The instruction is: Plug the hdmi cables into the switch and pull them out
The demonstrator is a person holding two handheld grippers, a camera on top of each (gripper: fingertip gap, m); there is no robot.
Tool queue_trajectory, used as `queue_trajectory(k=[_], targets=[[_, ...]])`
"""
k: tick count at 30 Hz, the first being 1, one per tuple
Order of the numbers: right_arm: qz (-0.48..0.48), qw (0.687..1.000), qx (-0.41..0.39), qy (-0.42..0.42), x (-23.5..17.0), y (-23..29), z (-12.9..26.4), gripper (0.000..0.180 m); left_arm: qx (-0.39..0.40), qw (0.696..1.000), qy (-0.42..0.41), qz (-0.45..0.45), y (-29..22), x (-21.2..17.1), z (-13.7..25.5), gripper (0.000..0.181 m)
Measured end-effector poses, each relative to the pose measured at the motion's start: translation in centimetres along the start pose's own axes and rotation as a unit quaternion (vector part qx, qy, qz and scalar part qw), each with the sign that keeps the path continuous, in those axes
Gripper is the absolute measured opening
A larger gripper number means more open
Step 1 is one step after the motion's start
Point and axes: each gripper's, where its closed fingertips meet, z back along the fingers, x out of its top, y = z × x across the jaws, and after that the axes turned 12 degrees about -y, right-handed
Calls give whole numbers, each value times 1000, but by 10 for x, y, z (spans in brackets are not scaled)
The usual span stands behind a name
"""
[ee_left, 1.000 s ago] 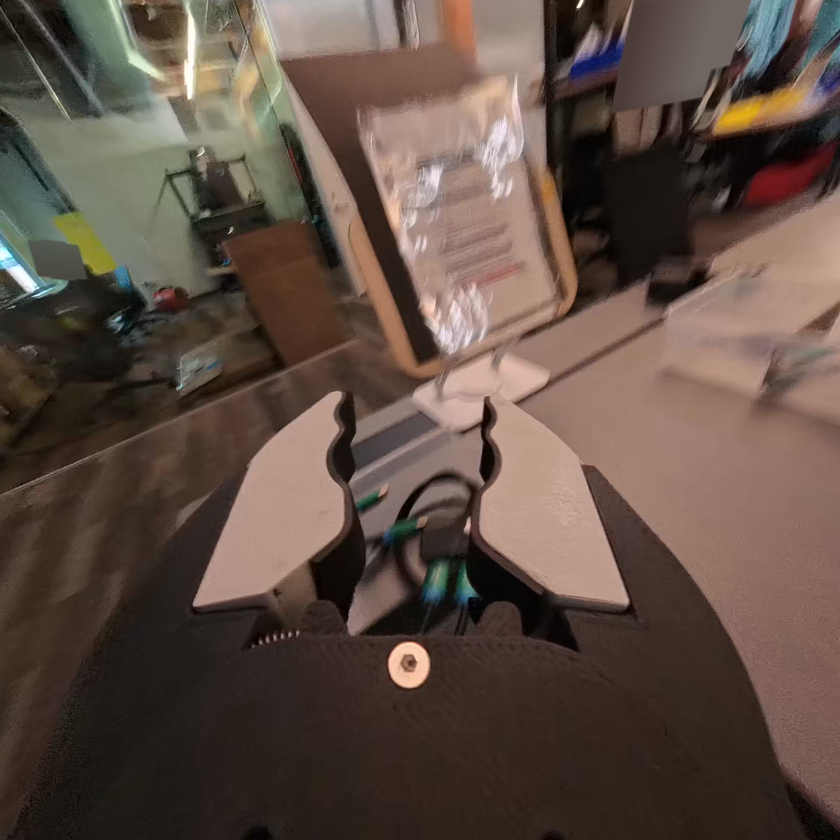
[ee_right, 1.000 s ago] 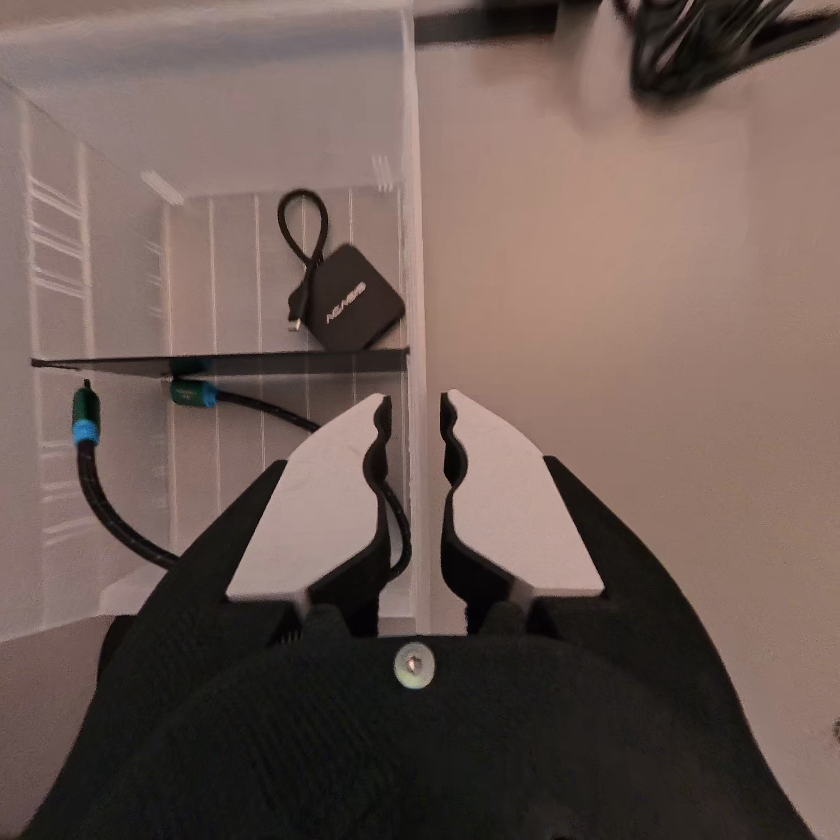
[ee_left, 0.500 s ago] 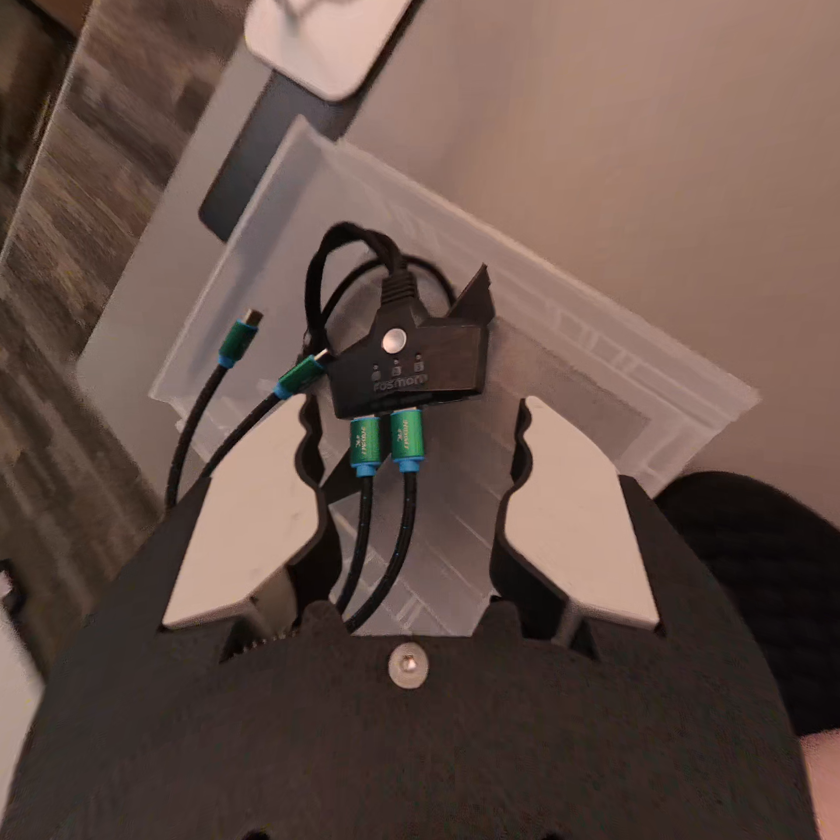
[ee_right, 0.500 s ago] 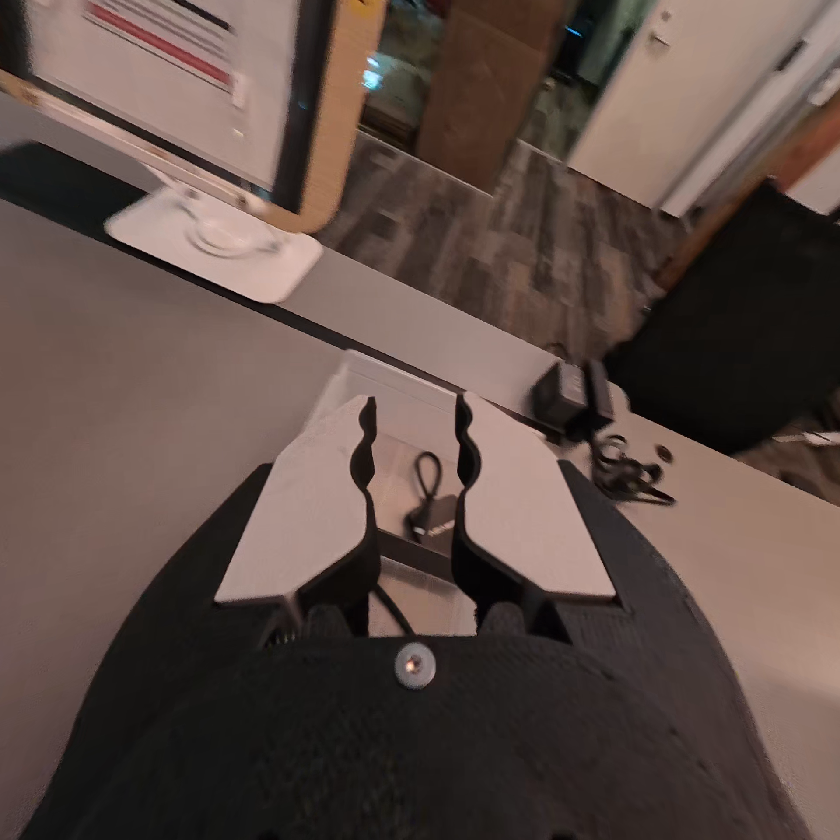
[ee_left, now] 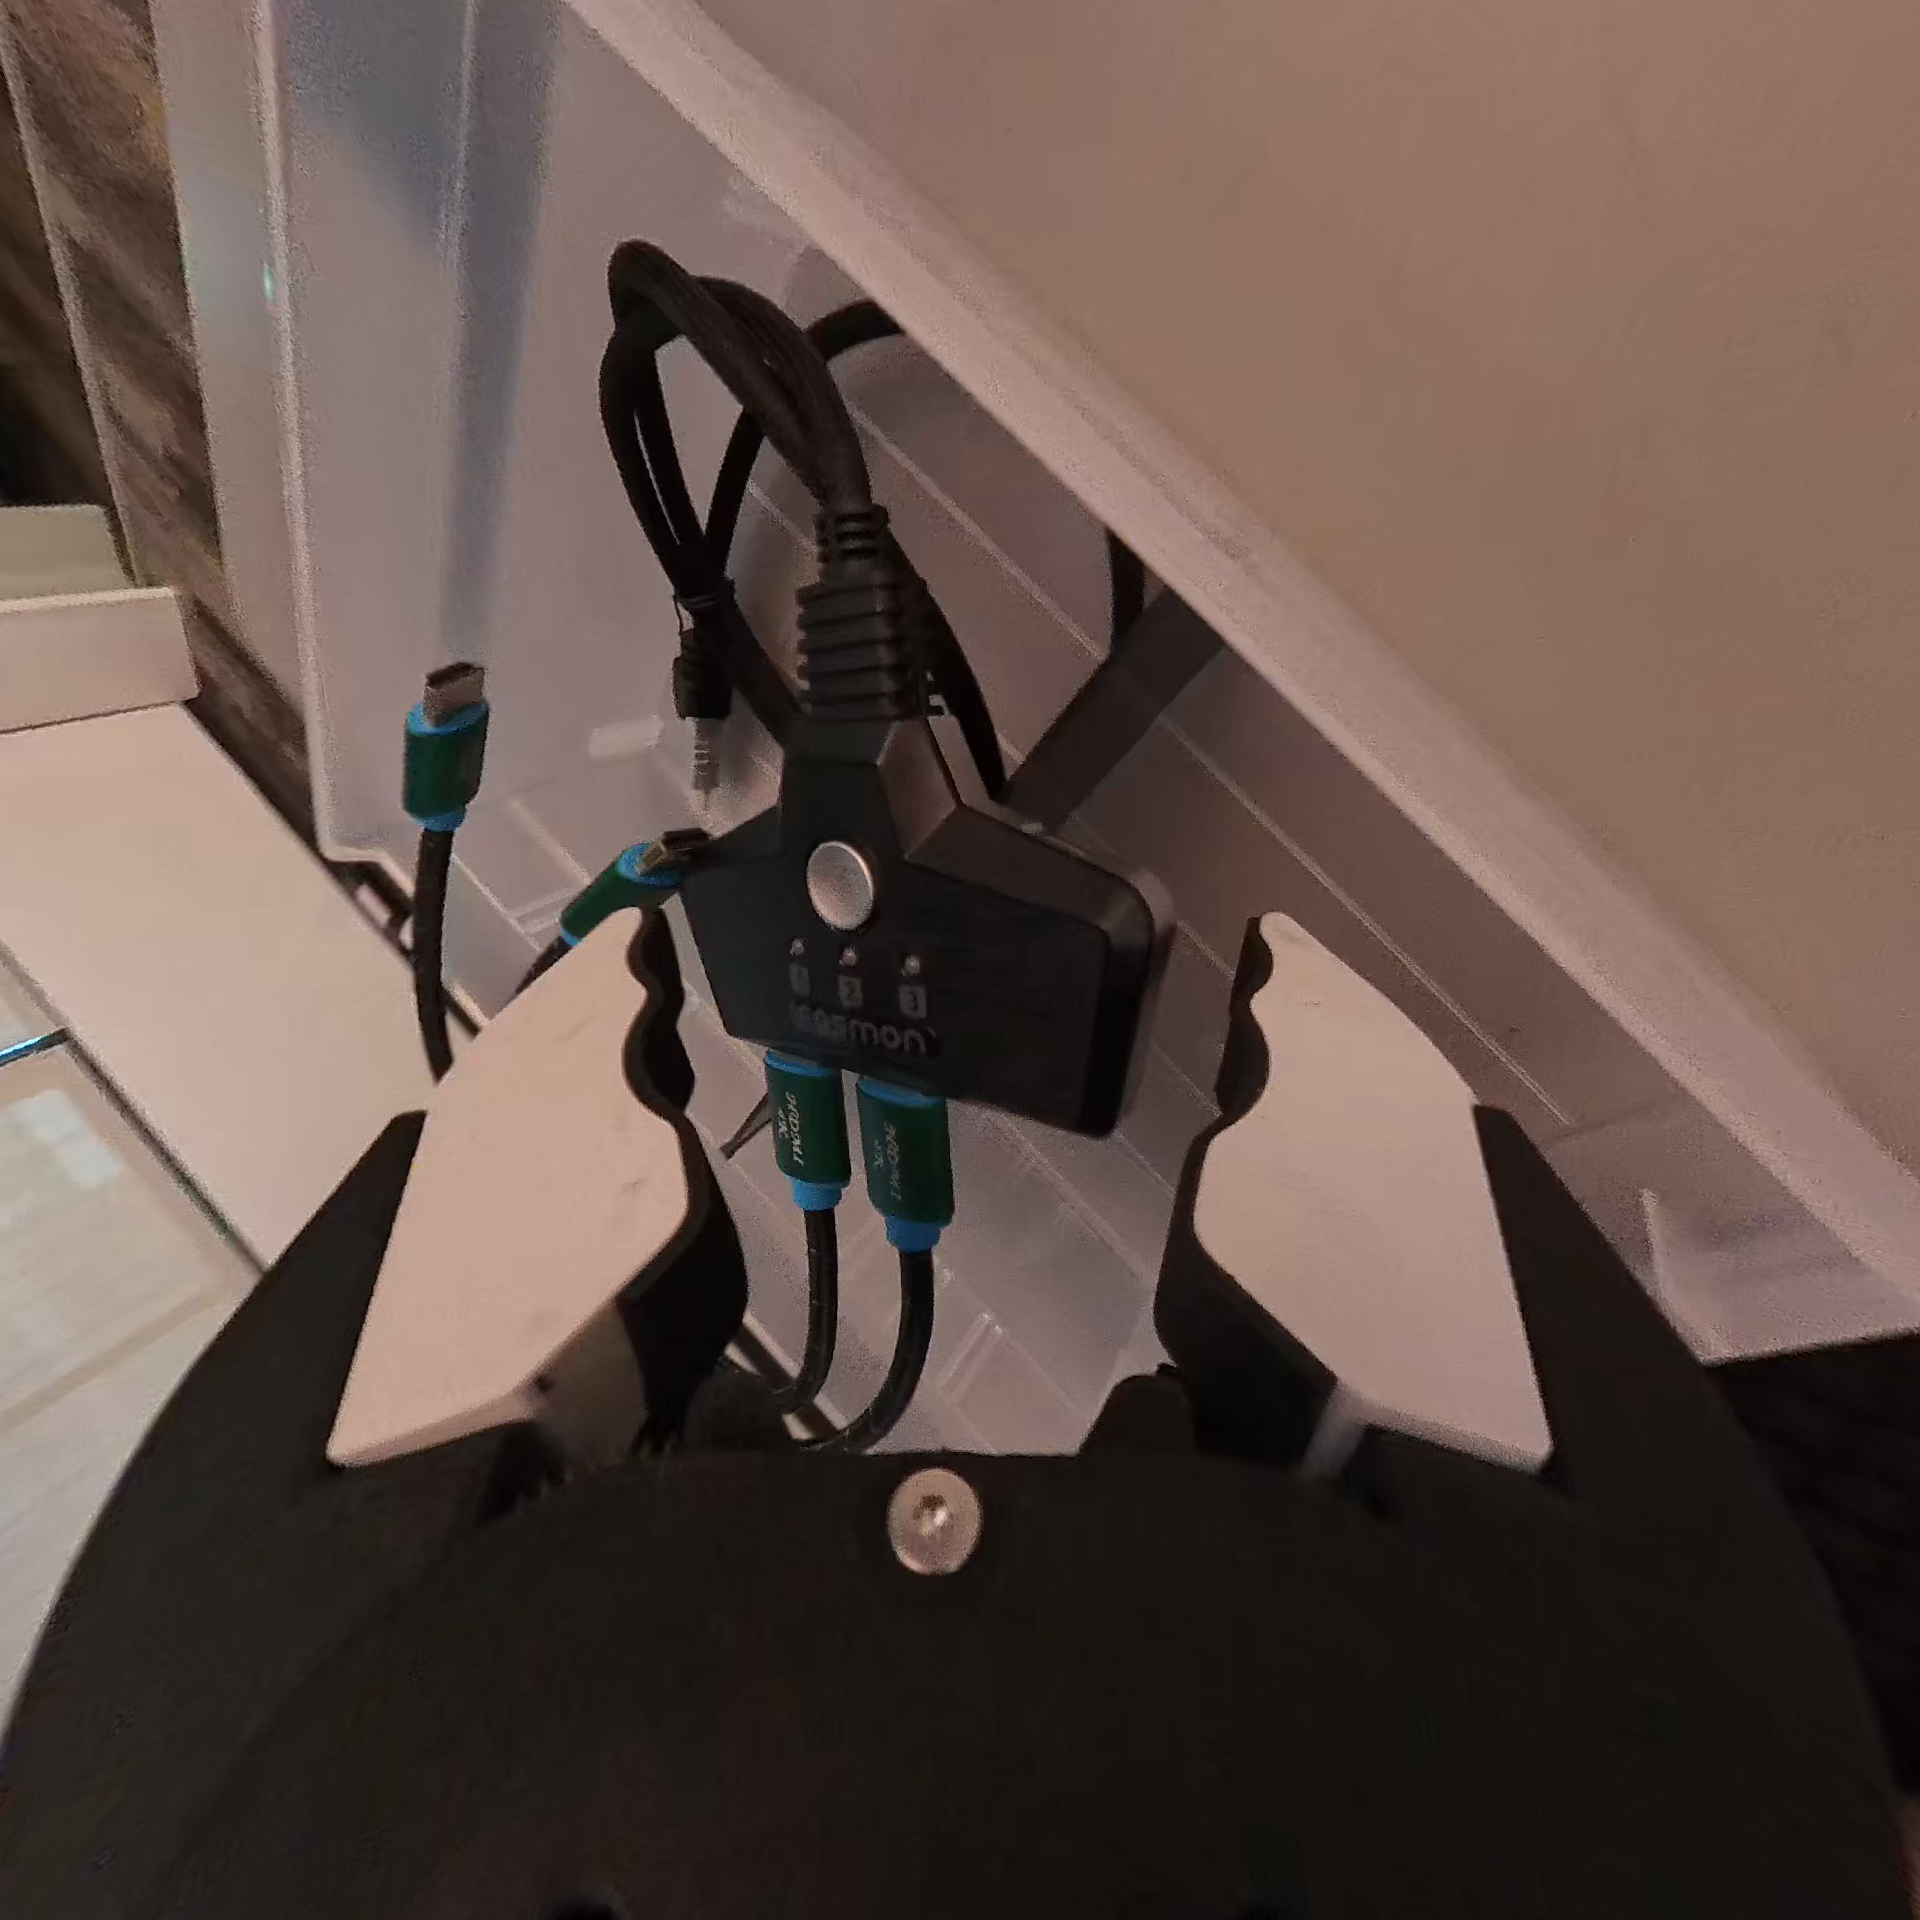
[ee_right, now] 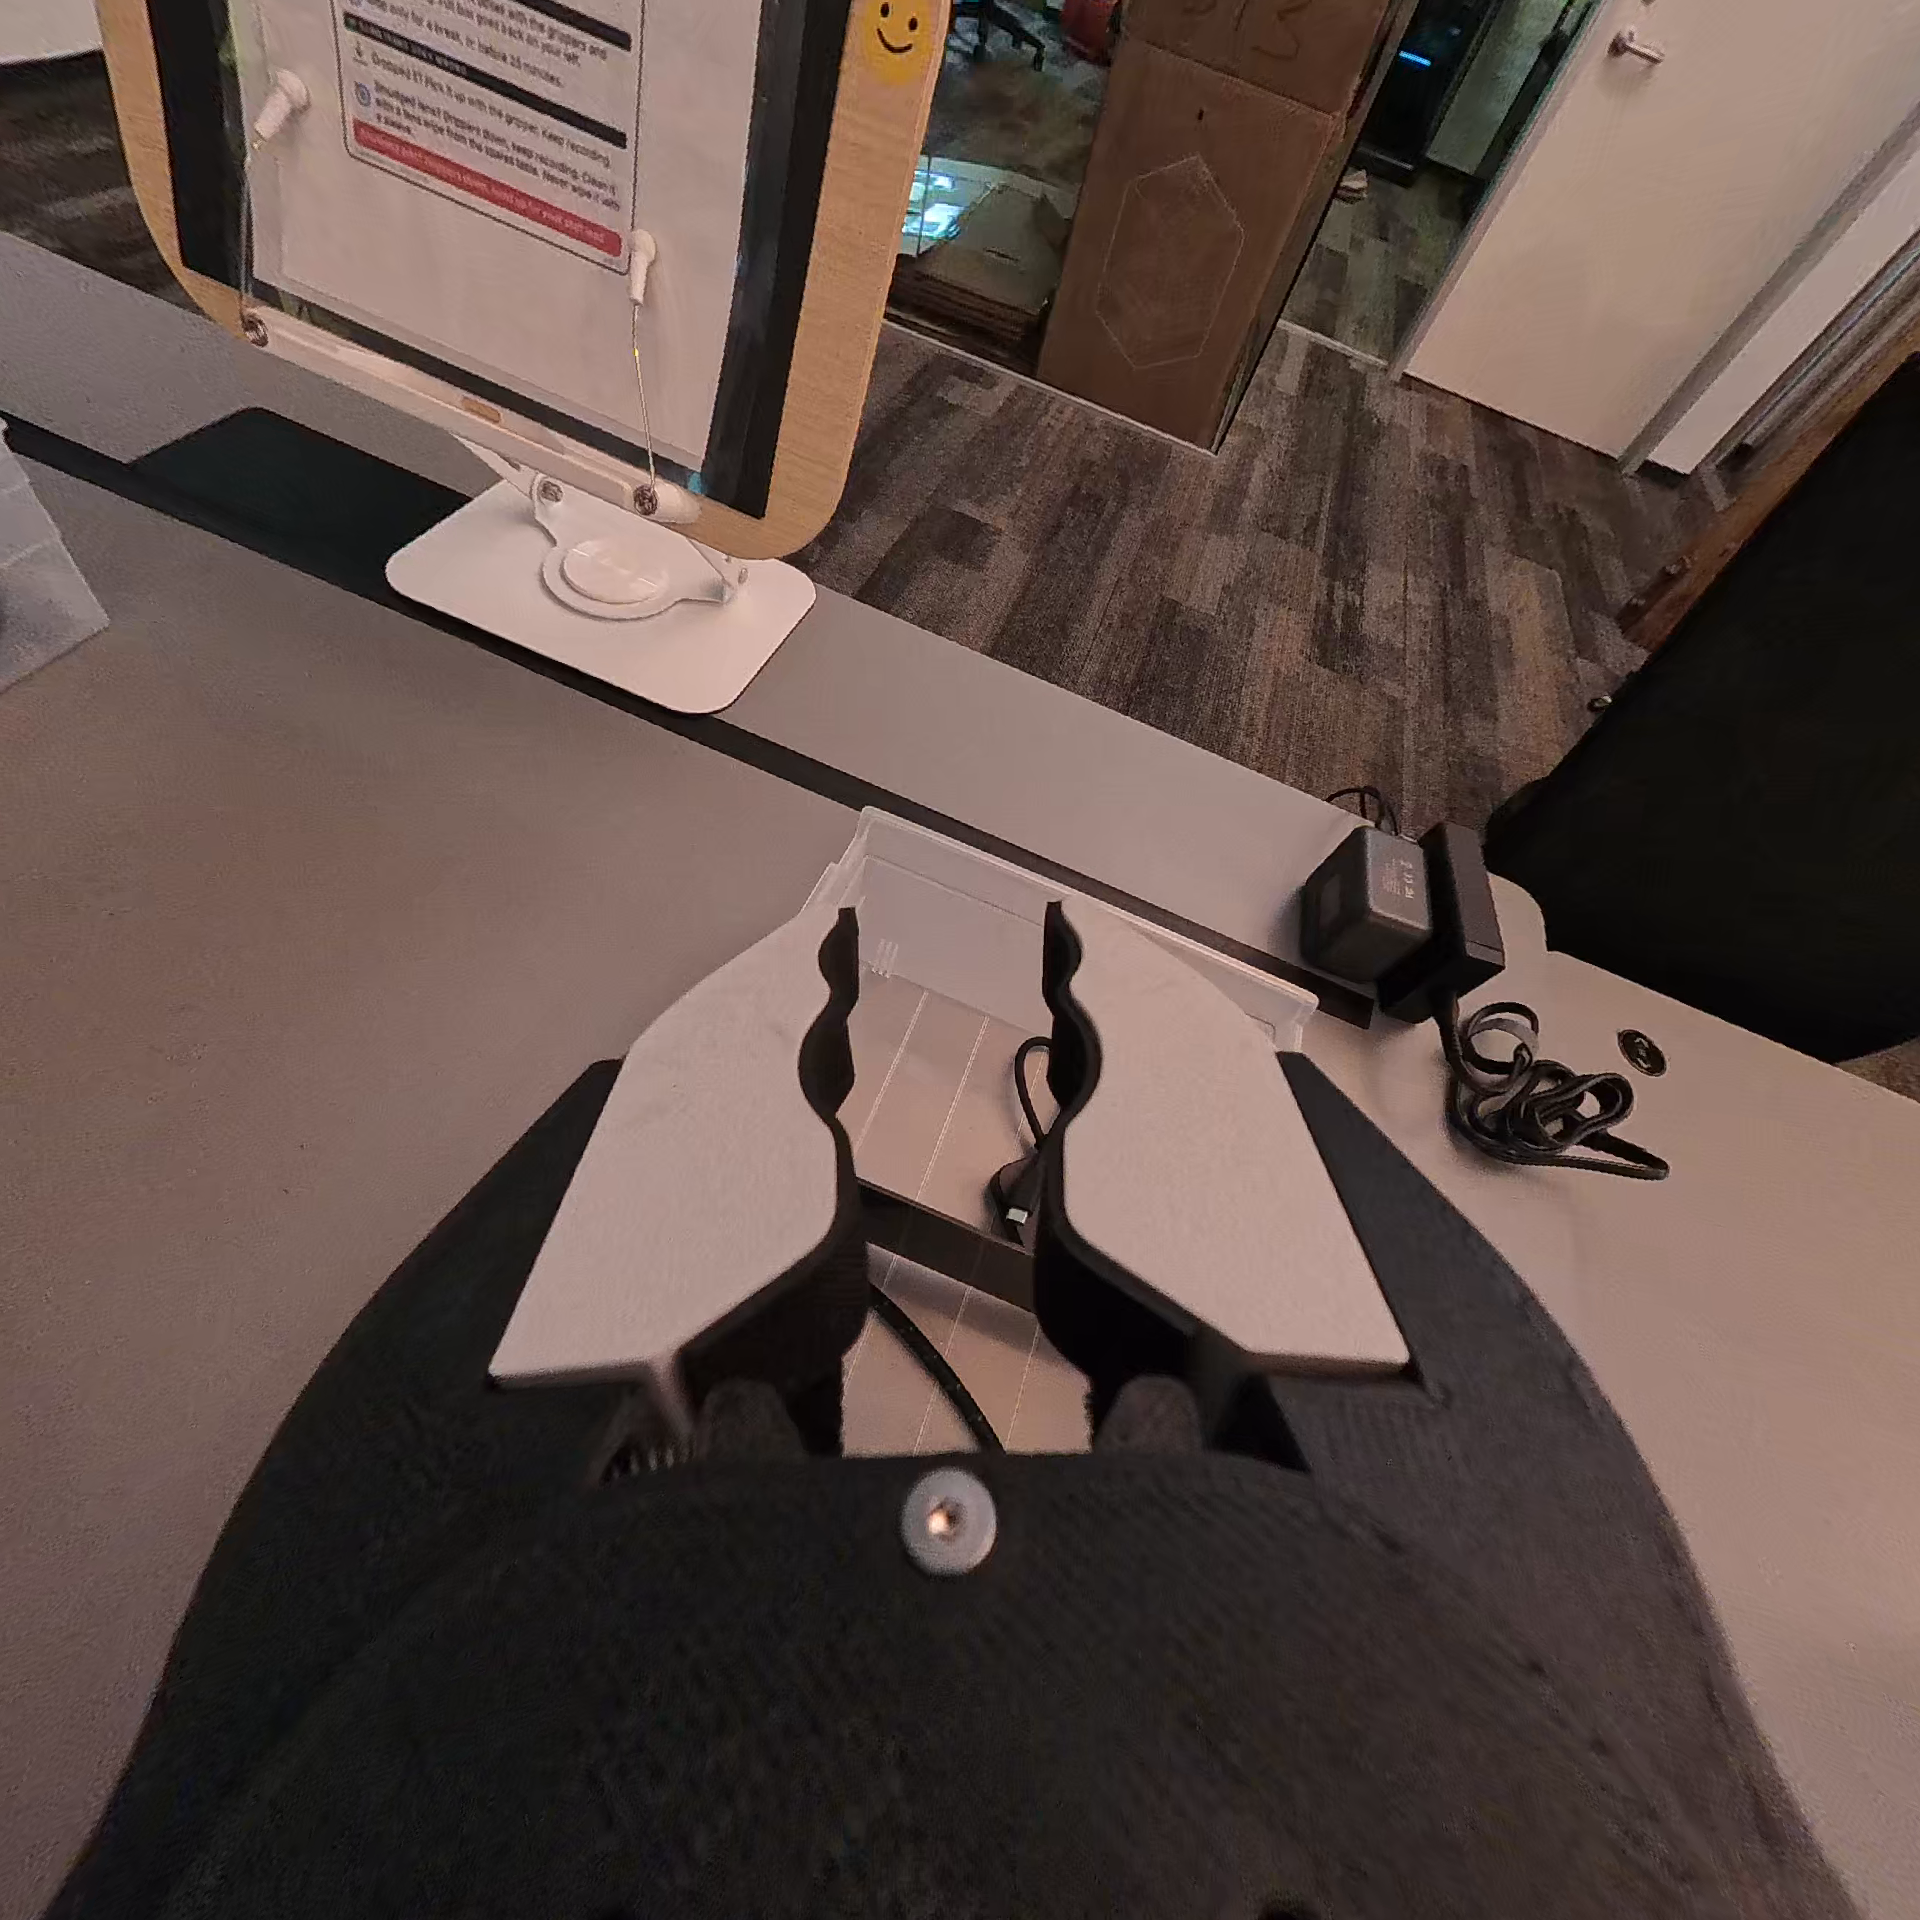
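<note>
A black HDMI switch (ee_left: 935, 987) lies in a clear plastic bin (ee_left: 1039, 416), its own black cable bundled (ee_left: 707, 468) behind it. Two green-and-blue HDMI plugs (ee_left: 805, 1127) (ee_left: 904, 1153) sit in its near ports. Two more such plugs lie loose at the left (ee_left: 447, 748) (ee_left: 623, 883). My left gripper (ee_left: 948, 935) is open and empty, its jaws on either side of the switch without touching it. My right gripper (ee_right: 951, 920) is open and empty above the same bin (ee_right: 1081, 894), where a short black cable with a small plug (ee_right: 1023, 1143) lies beyond a black divider (ee_right: 935, 1236).
A sign on a white stand (ee_right: 603, 603) stands at the table's far edge. A black power adapter (ee_right: 1392, 914) with a coiled cord (ee_right: 1538, 1101) lies right of the bin. A black chair (ee_right: 1766, 831) is beyond the table's right edge.
My left gripper has tipped down from the room towards the bin, come close to the switch and opened wider. My right gripper has tilted up from the bin and opened a little.
</note>
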Motion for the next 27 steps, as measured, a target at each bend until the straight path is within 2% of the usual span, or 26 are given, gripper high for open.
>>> queue_trajectory(k=[6, 12, 15, 17, 24, 27], targets=[[-3, 1000, 4, 0, -1, -1, 3, 35, 42, 997, 65, -20, 3, -5, -15, 83], [-2, 1000, 9, 4, -2, 1, 3, 35, 69, 996, 44, -29, 13, 2, 3, 51], [1, 1000, 12, 4, -2, 2, 2, 35, 92, 995, 19, -14, 27, 3, 15, 40], [4, 1000, 15, 6, -2, 4, 2, 35, 131, 991, -10, 0, 45, 4, 27, 26], [19, 999, 22, 14, -4, 10, -4, 34, 167, 969, -130, 126, 88, -9, 77, 21], [26, 999, 22, 19, -6, 13, -7, 34, 187, 946, -195, 178, 104, -16, 109, 21]])
